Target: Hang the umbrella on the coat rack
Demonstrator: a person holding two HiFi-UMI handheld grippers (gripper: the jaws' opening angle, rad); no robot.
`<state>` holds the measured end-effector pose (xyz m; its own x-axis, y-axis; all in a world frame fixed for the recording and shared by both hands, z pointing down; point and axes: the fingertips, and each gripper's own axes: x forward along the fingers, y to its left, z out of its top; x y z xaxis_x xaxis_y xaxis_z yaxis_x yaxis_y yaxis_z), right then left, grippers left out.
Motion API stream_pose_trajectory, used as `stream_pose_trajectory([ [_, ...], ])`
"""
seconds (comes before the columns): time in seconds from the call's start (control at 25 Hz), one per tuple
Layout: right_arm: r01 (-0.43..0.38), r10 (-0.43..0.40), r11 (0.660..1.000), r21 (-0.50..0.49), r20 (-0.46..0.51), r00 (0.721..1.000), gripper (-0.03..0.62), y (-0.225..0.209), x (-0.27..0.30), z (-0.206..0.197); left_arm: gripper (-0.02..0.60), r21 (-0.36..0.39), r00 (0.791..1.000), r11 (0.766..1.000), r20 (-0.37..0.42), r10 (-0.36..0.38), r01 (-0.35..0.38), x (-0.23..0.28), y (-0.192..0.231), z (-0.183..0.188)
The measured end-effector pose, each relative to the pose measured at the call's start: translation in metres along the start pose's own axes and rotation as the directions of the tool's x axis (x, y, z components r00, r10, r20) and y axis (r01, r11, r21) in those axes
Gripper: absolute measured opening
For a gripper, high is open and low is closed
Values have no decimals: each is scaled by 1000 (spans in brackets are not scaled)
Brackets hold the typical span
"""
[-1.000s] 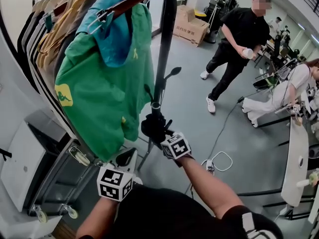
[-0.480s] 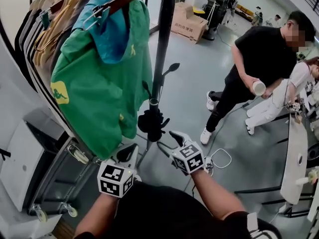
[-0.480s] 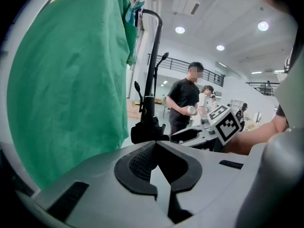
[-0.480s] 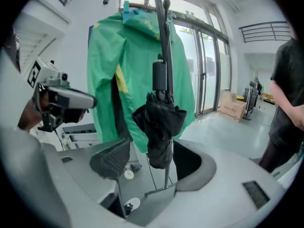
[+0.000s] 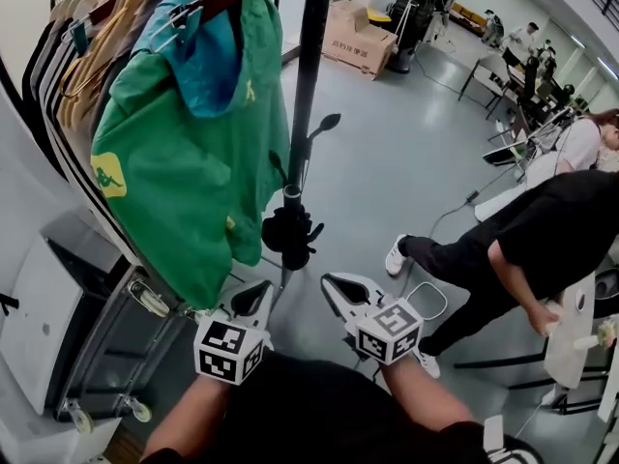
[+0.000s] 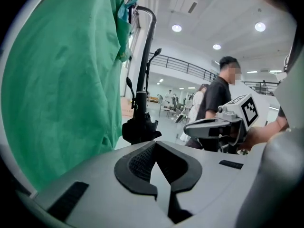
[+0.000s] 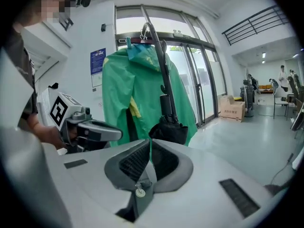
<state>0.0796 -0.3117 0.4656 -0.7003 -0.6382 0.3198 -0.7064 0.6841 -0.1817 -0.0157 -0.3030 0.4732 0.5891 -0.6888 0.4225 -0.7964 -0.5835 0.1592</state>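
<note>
— Where is the umbrella (image 5: 287,235)?

— The folded black bundle hangs against the black upright of the coat rack (image 5: 308,66). It lies beyond both sets of fingers, touching neither. In the head view it sits past the fingertips and roughly between the two grippers.

— And the left gripper (image 5: 253,298)?

— Its fingers (image 6: 141,161) are together, pad to pad, with nothing between them. In the left gripper view the umbrella stands just past their tips and slightly to their left. The green jacket (image 5: 184,153) fills the space further left.

— The right gripper (image 5: 334,288)?

— Its fingers (image 7: 135,161) are closing pad to pad, also on nothing. In the right gripper view the umbrella hangs ahead of the tips and a little to their right, in front of the jacket. The left gripper is off to the left.

— What holds the umbrella up?

— I cannot tell. Its top sits tight to the upright below two short hook arms.
</note>
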Motion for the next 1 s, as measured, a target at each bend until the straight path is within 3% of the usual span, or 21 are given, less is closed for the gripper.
stream_pose_trajectory([
  [0.2,10,-9,1000,-6,37,999,11,9,-12,3,15,10,1000,1000,25,-4,3,-3,-3,4],
  [0.64,55,-59,995,80,38,998,11,-3,-31,-11,15,22,1000,1000,14,-19,18,-1,-14,2],
  [1.0,32,-34,997,70,20,999,11,-1,-36,-16,15,31,1000,999,-13,-11,11,-3,-23,-4],
])
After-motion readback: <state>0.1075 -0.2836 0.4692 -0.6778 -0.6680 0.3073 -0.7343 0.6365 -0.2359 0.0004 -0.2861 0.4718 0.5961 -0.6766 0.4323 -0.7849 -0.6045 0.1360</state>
